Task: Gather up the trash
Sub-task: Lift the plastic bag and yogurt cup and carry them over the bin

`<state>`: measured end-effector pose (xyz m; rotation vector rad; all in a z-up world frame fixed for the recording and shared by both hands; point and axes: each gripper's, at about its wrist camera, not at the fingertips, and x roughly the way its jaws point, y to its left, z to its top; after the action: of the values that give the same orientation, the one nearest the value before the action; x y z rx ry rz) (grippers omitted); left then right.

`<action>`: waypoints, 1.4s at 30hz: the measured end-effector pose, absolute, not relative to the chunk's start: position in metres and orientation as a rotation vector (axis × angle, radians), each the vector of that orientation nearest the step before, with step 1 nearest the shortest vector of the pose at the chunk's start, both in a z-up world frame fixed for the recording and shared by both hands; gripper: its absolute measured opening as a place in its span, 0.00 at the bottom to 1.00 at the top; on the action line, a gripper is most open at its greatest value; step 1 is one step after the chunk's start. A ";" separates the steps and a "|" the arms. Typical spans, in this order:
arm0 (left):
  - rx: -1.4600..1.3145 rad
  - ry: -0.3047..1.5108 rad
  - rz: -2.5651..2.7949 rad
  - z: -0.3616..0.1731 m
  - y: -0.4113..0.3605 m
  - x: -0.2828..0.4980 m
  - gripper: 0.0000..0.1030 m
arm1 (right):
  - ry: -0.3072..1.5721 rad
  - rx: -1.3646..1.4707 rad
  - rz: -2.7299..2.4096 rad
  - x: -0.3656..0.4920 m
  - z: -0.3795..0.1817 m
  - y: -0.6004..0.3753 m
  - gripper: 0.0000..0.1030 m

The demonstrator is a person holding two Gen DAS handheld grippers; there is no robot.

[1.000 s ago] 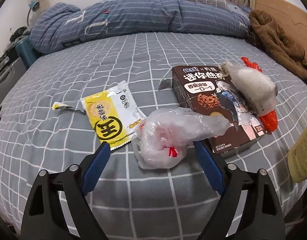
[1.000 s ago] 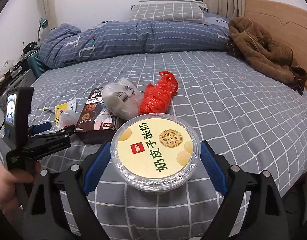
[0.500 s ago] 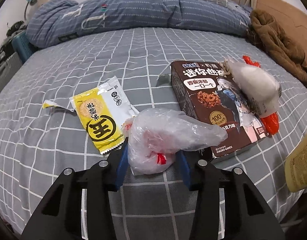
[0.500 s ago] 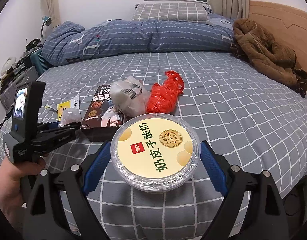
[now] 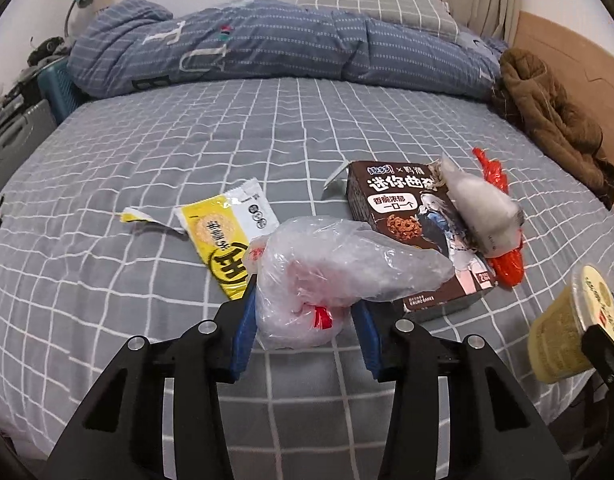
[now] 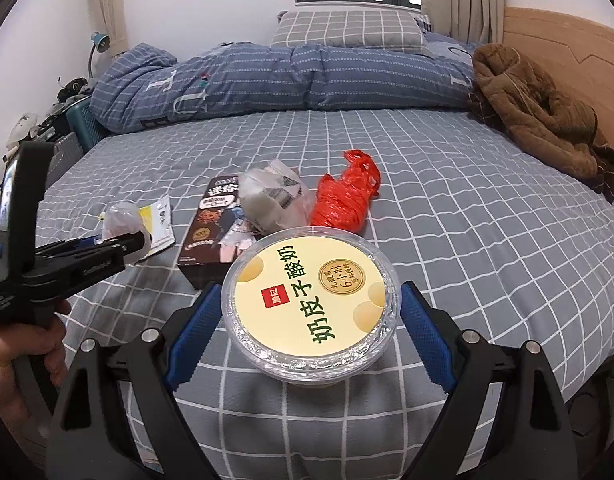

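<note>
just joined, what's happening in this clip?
A person is clearing trash off a bed with two handheld grippers. The left gripper is shut on a crumpled clear plastic bag; the right gripper holds a yogurt cup. A yellow snack wrapper, a brown cookie box, a grey wad and a red bag lie uncollected.

A bed point(image 5: 155, 160) in grey white-checked sheeting carries a yellow snack wrapper point(image 5: 223, 236), brown biscuit box point(image 5: 411, 220), red plastic bag point(image 6: 347, 200), blue striped duvet point(image 5: 267, 56) and brown coat point(image 6: 535, 108).
</note>
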<state>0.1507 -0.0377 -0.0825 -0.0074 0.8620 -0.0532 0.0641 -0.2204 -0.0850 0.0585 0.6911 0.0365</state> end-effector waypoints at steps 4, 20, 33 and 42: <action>-0.032 0.859 -0.061 -0.070 -0.030 0.136 0.42 | 0.682 0.068 0.052 0.062 -0.081 -0.217 0.82; -0.038 0.841 -0.083 -0.045 -0.015 0.071 0.42 | 0.619 0.010 0.093 0.033 -0.056 -0.185 0.82; -0.039 0.837 -0.085 -0.041 -0.015 0.029 0.42 | 0.597 0.024 0.116 -0.001 -0.043 -0.168 0.82; -0.060 0.835 -0.093 -0.037 -0.013 0.001 0.42 | 0.594 0.010 0.124 -0.023 -0.039 -0.159 0.82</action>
<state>0.0007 -0.0125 -0.0367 -0.0599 0.8348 -0.0933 -0.0232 -0.1589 -0.0386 0.0099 0.5939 0.1244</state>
